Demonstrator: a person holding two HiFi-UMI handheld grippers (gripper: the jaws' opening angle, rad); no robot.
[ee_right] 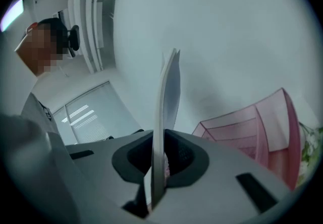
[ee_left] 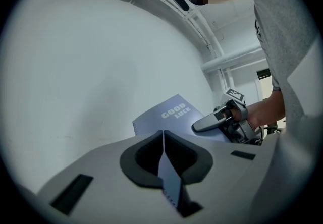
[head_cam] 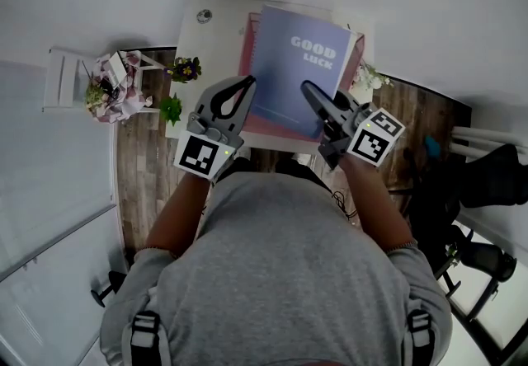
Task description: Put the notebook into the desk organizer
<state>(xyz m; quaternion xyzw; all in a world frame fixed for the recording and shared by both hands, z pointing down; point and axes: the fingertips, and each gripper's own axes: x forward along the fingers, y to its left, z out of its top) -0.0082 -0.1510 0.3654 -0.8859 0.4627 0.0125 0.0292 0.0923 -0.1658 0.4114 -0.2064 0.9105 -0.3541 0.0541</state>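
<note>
A lavender-blue spiral notebook (head_cam: 299, 68) printed "GOOD LUCK" hangs above the pink desk organizer (head_cam: 355, 68), which stands at the back of the white table (head_cam: 194, 43). My left gripper (head_cam: 247, 86) is shut on the notebook's left edge, and my right gripper (head_cam: 308, 92) is shut on its near right part. In the left gripper view the jaws (ee_left: 164, 140) pinch the cover, with the notebook (ee_left: 169, 114) and the right gripper (ee_left: 214, 122) beyond. In the right gripper view the notebook (ee_right: 169, 97) stands edge-on between the shut jaws (ee_right: 158, 155), with the organizer (ee_right: 252, 129) to the right.
Small potted flowers (head_cam: 185, 68) and a green plant (head_cam: 171, 109) sit at the table's left edge. A white rack with flowers (head_cam: 103, 88) stands on the wood floor to the left. More flowers (head_cam: 370, 77) are right of the organizer. A white wall lies behind.
</note>
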